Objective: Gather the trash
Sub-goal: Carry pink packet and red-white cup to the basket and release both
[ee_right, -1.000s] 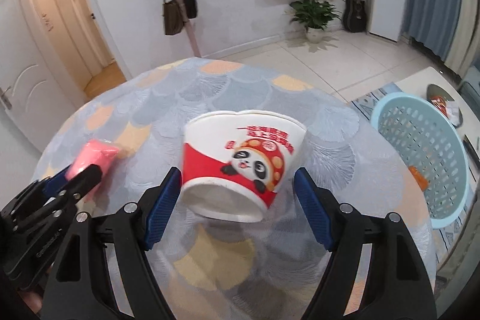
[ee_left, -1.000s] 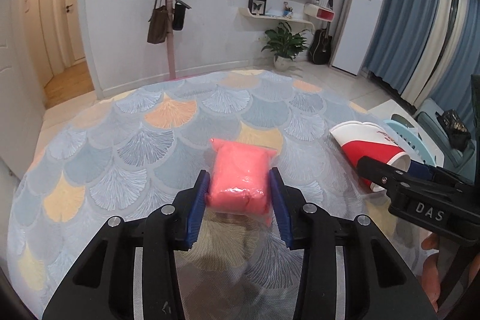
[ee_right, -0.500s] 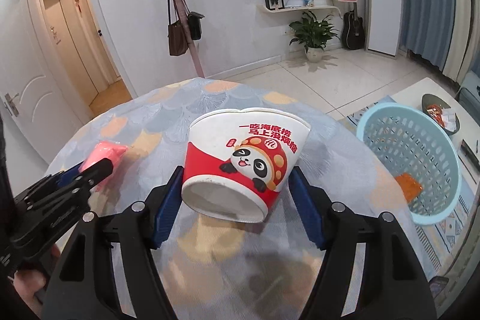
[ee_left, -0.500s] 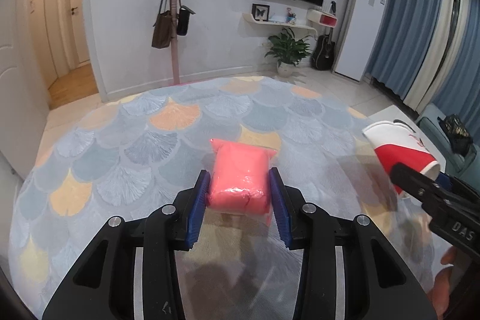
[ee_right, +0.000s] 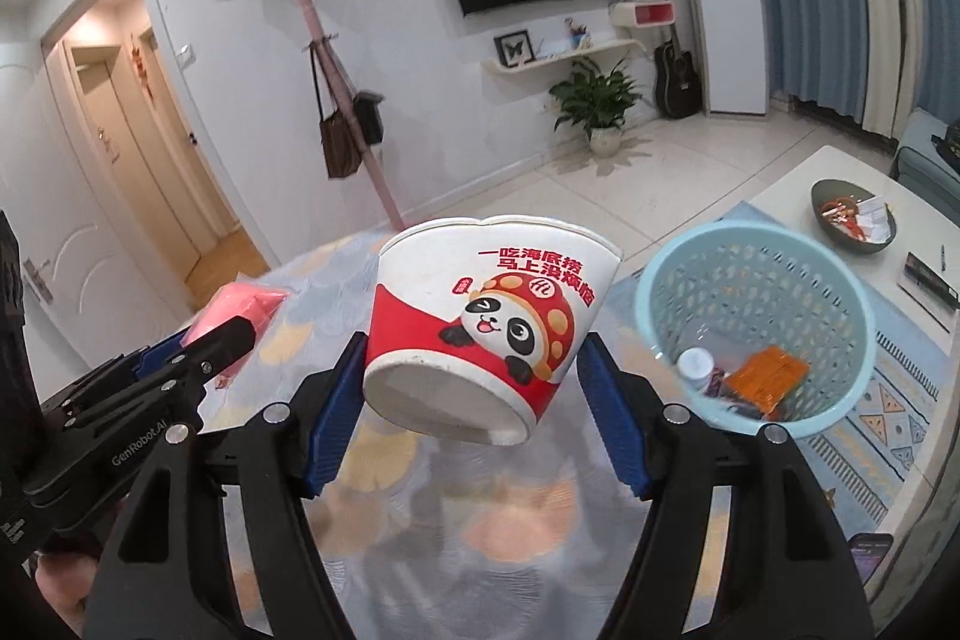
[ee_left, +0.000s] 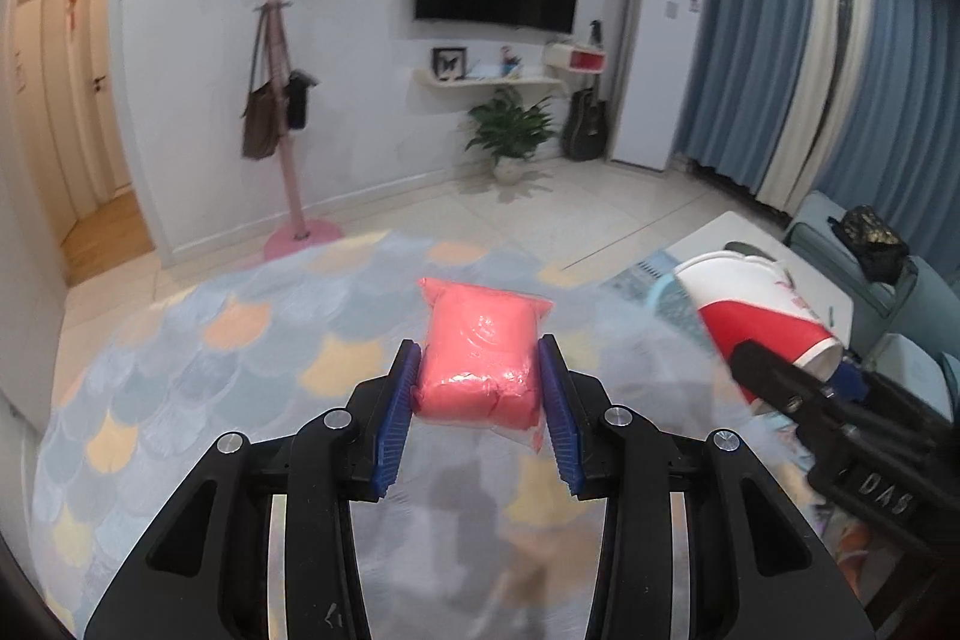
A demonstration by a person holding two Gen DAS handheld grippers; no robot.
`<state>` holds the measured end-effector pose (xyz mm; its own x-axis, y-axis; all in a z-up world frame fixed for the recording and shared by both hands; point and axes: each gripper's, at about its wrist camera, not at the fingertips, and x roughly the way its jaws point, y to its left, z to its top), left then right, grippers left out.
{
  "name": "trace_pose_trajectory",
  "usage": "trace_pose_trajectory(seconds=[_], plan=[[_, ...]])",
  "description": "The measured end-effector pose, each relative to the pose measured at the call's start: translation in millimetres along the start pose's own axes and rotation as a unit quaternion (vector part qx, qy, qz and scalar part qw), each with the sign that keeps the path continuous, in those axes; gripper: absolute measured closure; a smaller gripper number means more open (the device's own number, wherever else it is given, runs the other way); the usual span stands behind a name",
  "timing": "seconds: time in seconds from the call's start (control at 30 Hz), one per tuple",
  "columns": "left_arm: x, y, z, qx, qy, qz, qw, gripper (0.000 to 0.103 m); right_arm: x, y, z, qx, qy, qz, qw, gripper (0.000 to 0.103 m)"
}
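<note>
While both grippers are lifted above the round table [ee_right: 420, 538] with its scale-patterned cloth, each one carries a piece of trash. The left gripper [ee_left: 479, 403] is closed on a pink plastic-wrapped packet [ee_left: 477, 355]; its blue pads press the two long sides, so the packet's long axis points forward, away from the camera. The right gripper [ee_right: 474, 400] is opened wide but clamped on a red and white paper noodle cup with a panda picture [ee_right: 489, 328], which lies tilted, its base toward the camera and its mouth turned away and up.

The relation that matters is the direction of the light blue plastic basket [ee_right: 840, 280]. It stands on the floor beside the table, to the right and lower than the cup, and it already contains an orange wrapper [ee_right: 765, 379] and a small white-capped bottle [ee_right: 696, 364]. The right gripper is clearly nearer to it; the left gripper is on the far side, with the right one between it and the basket. I judge that the cup should go in first, moved to the right over the rim, and the packet after.
</note>
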<state>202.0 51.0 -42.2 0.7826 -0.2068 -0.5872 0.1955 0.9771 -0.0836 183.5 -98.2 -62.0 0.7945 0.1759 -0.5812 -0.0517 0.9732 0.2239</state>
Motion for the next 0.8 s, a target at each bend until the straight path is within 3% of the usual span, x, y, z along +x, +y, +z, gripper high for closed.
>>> trace_pose_trajectory(seconds=[0.33,0.57,0.8], plan=[[16,-79,26,0.049,-0.011,-0.036,0.9981,0.065,-24,-66,19,0.044,-0.037,-0.042,0.997,0.037],[43,-121,35,0.053,-0.001,-0.066,0.9964,0.065,-13,-128,27,0.075,-0.028,-0.082,0.993,0.037],[94,-168,38,0.064,0.043,-0.092,0.9928,0.065,13,-197,20,0.112,0.005,-0.115,0.987,0.037]])
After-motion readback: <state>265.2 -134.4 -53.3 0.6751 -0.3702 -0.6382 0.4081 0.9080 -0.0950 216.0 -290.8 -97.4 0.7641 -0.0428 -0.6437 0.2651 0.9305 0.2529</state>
